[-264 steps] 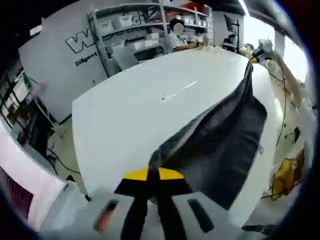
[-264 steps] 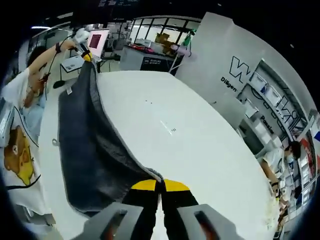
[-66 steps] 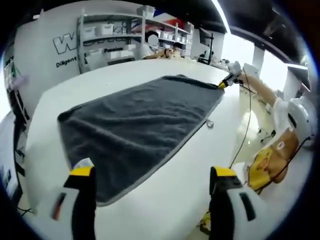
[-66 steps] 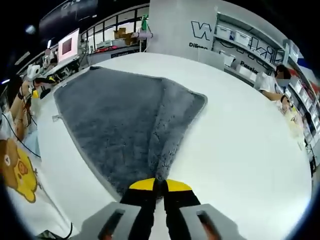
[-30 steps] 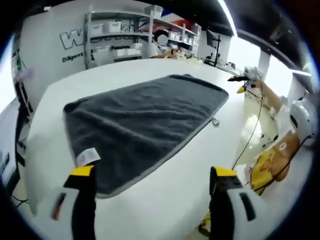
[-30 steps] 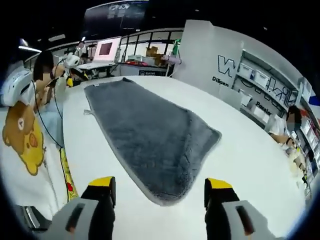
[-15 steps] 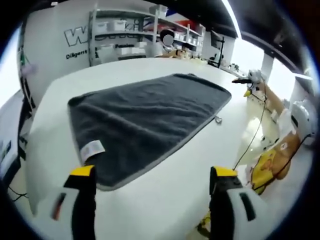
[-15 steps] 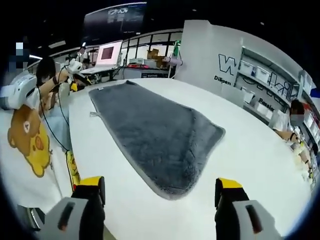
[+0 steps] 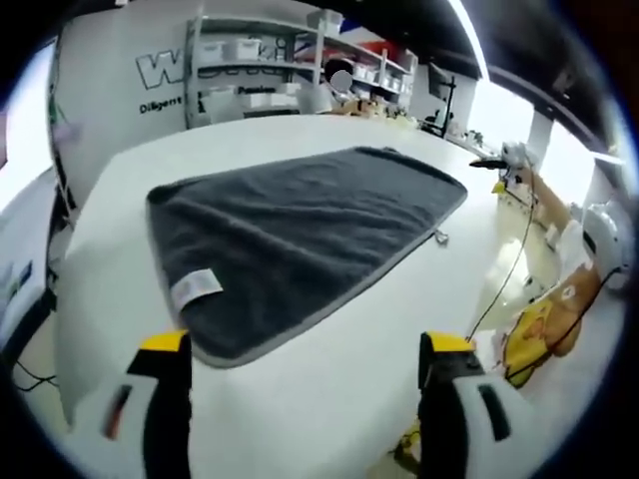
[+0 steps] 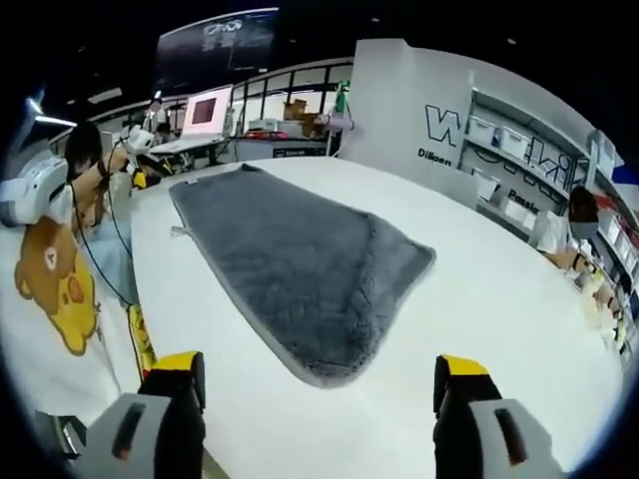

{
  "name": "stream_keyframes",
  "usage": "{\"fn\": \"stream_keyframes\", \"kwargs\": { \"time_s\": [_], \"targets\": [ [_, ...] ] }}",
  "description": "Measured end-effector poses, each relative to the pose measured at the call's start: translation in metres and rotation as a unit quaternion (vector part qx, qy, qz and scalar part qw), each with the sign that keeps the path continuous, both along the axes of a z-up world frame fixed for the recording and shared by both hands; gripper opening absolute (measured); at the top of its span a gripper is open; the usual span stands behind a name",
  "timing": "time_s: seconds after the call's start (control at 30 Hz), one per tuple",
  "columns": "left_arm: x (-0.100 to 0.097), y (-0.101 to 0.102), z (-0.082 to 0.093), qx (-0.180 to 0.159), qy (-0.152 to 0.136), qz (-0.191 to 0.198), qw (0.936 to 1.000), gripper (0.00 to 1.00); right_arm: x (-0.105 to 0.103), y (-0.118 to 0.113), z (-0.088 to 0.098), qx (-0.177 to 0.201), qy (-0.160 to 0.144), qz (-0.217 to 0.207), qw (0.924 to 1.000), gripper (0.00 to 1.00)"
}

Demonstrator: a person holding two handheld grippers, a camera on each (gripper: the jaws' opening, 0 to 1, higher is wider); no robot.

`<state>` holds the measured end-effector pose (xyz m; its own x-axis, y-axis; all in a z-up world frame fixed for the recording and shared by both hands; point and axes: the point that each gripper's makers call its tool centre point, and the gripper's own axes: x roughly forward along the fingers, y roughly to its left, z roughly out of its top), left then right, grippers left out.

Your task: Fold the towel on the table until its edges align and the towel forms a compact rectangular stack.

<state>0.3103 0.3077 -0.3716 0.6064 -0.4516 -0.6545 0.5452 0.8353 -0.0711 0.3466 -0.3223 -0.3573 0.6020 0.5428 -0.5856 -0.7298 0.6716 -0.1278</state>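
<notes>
1. The white table (image 9: pixel 300 399) runs across the lower half of both views. The dark grey towel (image 9: pixel 300 225) lies flat on it, centre of the left gripper view and centre-left of the right gripper view (image 10: pixel 300 269). It looks folded in half lengthwise already, so I'd judge more folds are needed before it's a compact stack.

2. The left gripper (image 9: pixel 300 384) hangs at the bottom of its view with jaws spread wide and empty, short of the towel's near edge. The right gripper (image 10: pixel 315 394) is the same: jaws wide apart, holding nothing, just shy of the towel's rounded near end.

3. Likely trouble: pinching only the top layer at a corner would peel the fold open. Uneven lifts by the two grippers would skew the edges. The thick pile could slip from a shallow pinch.

4. The towel's long edge lies near the table's rim by the person; a drag that way might slide it off.

5. The small white label (image 9: pixel 194 289) at the near corner could snag a jaw.

6. Containers: pale bins on shelves (image 9: pixel 255 75), upper left of the left gripper view; contents too small to tell.
</notes>
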Motion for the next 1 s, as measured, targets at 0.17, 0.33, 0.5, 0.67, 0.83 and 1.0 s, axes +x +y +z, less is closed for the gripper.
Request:
{"fn": "stream_keyframes", "kwargs": {
  "time_s": [0.17,0.33,0.5,0.67,0.83,1.0],
  "targets": [
    [-0.001,0.006,-0.004,-0.002,0.003,0.004,1.0000,0.99,0.001,-0.007,0.000,-0.012,-0.005,0.003,0.9999,0.99],
    [-0.003,0.005,-0.007,-0.003,0.001,-0.012,0.9999,0.99,0.001,-0.005,0.002,-0.032,-0.038,0.033,0.9982,0.95],
    [-0.007,-0.003,-0.008,-0.020,-0.009,-0.061,0.9979,0.97,0.001,-0.002,0.003,-0.044,-0.060,0.073,0.9946,0.85],
    [0.002,0.006,-0.004,0.001,-0.063,-0.099,0.9931,0.90,-0.007,0.005,-0.007,-0.053,-0.045,0.115,0.9910,0.74],
    [0.013,0.022,-0.006,0.029,-0.104,-0.122,0.9867,0.81,-0.004,0.012,-0.013,-0.066,-0.047,0.135,0.9875,0.73],
    [0.023,0.034,-0.016,0.033,-0.113,-0.134,0.9840,0.62,0.002,0.019,-0.020,-0.065,-0.036,0.150,0.9859,0.64]
  ]
}}
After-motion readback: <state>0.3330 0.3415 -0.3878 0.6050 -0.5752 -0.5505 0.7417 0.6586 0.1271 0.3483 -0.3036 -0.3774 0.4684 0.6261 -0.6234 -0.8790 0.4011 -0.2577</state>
